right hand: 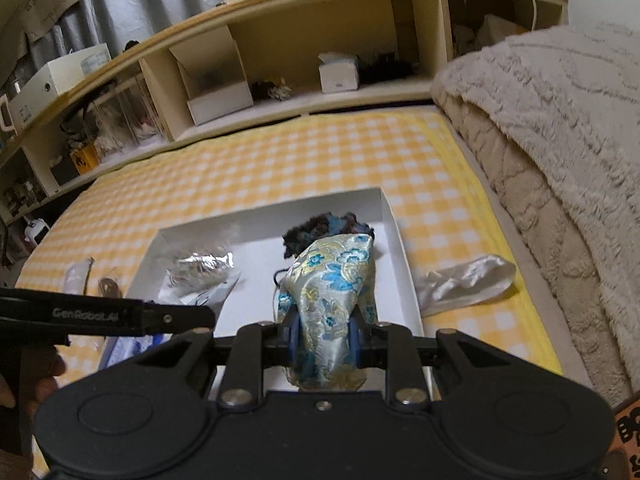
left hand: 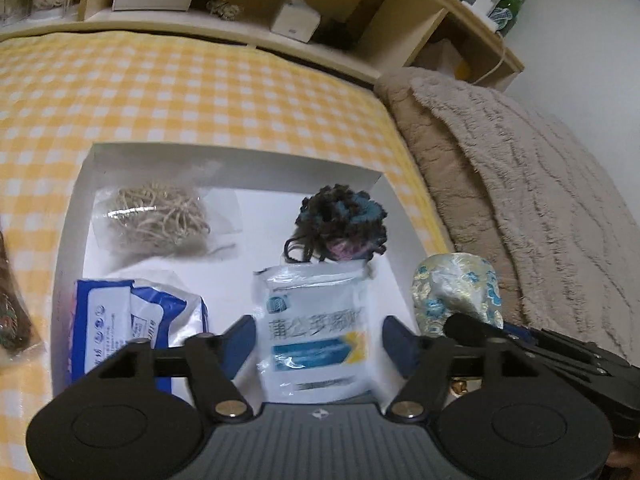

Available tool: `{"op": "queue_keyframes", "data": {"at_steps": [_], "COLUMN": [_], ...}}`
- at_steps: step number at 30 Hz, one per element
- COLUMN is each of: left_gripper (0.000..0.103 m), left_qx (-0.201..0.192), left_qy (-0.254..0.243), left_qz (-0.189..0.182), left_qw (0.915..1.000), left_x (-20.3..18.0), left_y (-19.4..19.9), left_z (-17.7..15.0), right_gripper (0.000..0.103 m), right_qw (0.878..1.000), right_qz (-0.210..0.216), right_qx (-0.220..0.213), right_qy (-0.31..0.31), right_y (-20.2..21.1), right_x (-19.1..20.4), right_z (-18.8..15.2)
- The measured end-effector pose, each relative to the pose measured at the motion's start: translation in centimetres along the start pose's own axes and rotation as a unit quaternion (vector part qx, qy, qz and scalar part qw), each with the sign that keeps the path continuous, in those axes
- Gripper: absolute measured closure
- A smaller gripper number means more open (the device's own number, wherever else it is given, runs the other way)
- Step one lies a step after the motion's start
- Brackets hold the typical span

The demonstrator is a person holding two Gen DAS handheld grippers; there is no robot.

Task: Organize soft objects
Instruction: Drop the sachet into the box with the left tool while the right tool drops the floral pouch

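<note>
Right up front, the right claw [right hand: 322,338] is clenched on a shiny brocade pouch [right hand: 328,300], pale silk with blue and gold flowers, hanging crumpled over the near right part of the white cardboard box [right hand: 394,216]. The left claw [left hand: 318,334] is released, nothing pinched, with a glossy white sachet [left hand: 316,320] lying flat in the box below its gap. Also in the box: a fuzzy dark yarn scrunchie [left hand: 340,220] at the far right, a clear bag of tangled beige twine [left hand: 156,216] at the far left, and a crinkly blue-white wipes pack [left hand: 136,320] near left. The box sits on a yellow gingham bed [right hand: 280,160]; a limp white satin piece [right hand: 464,280] lies just right of the box.
</note>
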State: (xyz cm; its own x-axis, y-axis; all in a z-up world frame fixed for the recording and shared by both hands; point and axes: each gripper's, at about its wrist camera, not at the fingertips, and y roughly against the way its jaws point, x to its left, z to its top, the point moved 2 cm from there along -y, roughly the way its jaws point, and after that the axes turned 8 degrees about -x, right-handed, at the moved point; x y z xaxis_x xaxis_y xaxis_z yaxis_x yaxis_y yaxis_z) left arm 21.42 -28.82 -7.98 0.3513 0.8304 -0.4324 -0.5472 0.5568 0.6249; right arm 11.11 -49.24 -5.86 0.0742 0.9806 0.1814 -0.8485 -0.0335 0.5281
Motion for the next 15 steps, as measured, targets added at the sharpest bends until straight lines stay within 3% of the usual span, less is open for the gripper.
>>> {"op": "queue_keyframes", "data": {"at_steps": [4,6,9,15], "left_gripper": [0.025,0.022,0.016,0.008], "left_qx": [0.015,0.019,0.018,0.008], "left_qy": [-0.009,-0.02,-0.04,-0.059], "left_qz": [0.007,0.01,0.016,0.028], "left_qw": [0.9998,0.9996,0.9989,0.9978], "left_x": [0.3,0.4,0.6,1.0], "left_y": [-0.5,-0.4,0.2,1.8], "left_z": [-0.4,-0.4,-0.2,0.2], "right_gripper": [0.066,0.045,0.024,0.021], "right_qw": [1.0,0.999,0.999,0.999], "right_qz": [-0.001,-0.006,-0.015,-0.022], "right_qx": [0.023,0.038,0.042,0.043], "right_qy": [-0.004,-0.007,-0.004,-0.005], "right_y": [-1.7,-2.2,-2.0,-1.1], "right_x": [-0.7,-0.9,-0.8,-0.7], "right_z": [-0.8,-1.2,-1.7,-1.8]}}
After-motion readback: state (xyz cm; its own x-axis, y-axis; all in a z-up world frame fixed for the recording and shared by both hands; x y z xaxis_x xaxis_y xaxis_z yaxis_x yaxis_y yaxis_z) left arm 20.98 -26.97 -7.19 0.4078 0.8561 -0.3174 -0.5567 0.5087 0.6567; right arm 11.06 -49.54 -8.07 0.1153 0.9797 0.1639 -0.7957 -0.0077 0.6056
